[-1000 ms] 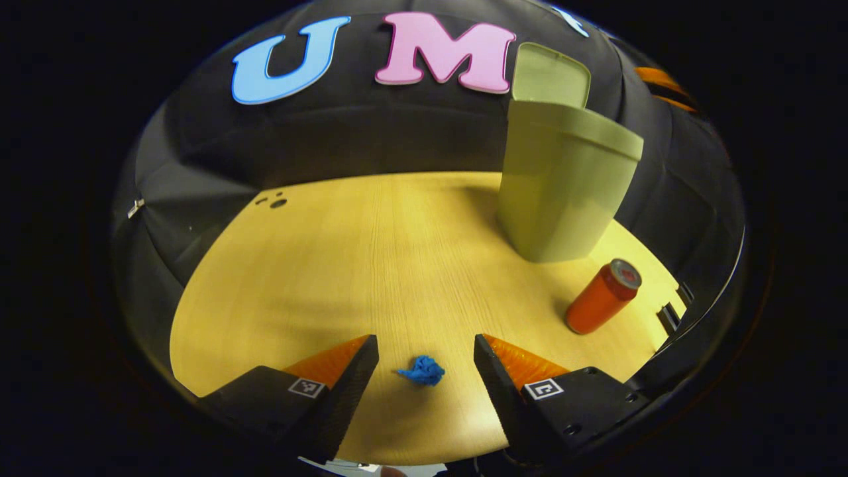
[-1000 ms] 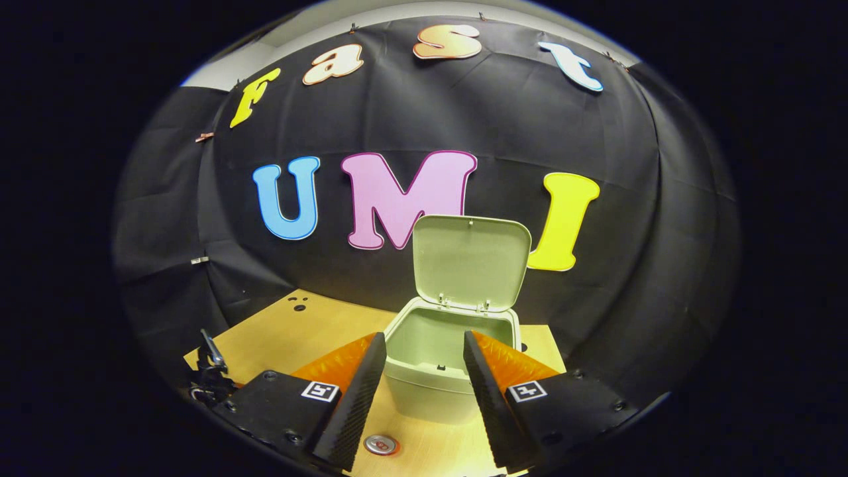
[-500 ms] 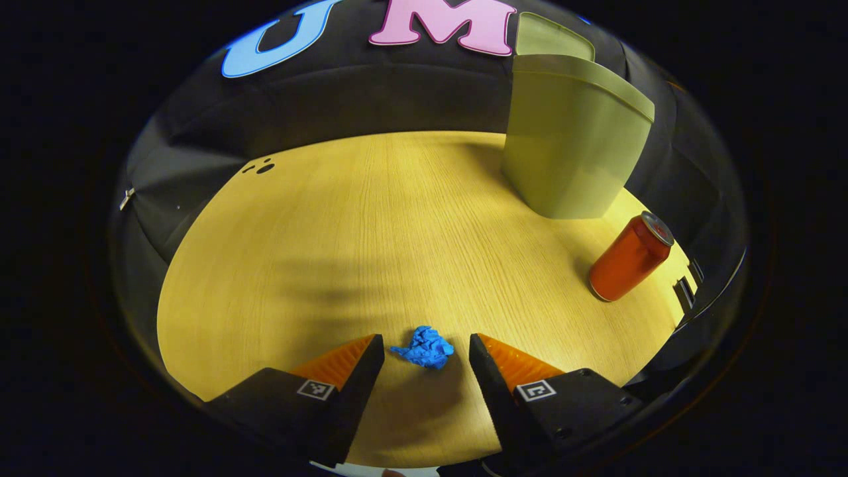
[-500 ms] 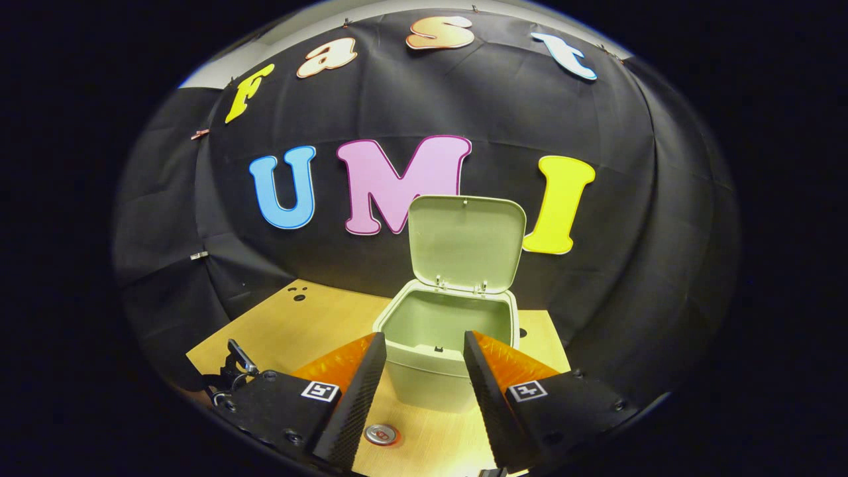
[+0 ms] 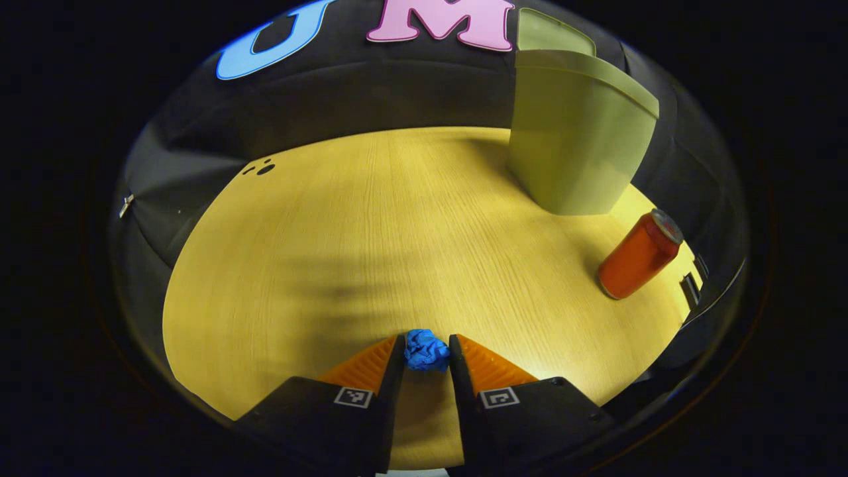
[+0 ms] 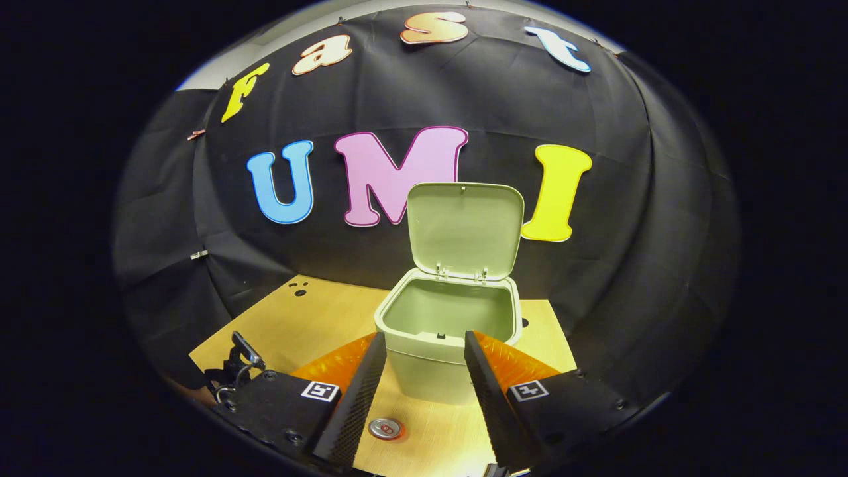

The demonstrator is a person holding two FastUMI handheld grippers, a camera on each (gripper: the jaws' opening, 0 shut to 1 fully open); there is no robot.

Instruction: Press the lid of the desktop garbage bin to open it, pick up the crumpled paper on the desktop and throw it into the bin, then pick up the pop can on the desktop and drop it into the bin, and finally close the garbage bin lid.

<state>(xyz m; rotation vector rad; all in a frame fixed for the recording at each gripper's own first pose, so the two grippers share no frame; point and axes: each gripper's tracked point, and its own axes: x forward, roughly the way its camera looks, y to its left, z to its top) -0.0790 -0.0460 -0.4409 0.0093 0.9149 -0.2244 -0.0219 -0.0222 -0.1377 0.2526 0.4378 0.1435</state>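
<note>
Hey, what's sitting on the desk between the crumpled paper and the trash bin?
Nothing: in the left gripper view, bare desktop runs from the crumpled paper to the bin. The pop can stands off to the side.

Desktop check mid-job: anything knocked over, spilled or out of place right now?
Nothing stands out. The bin stands upright with its lid swung open, the pop can stands upright on the desktop, and the crumpled paper sits pinched in the left gripper. The right gripper hangs open before the bin.

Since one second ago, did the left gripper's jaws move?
Yes. The left gripper closed its jaws inward onto the crumpled paper lying on the table.
</note>
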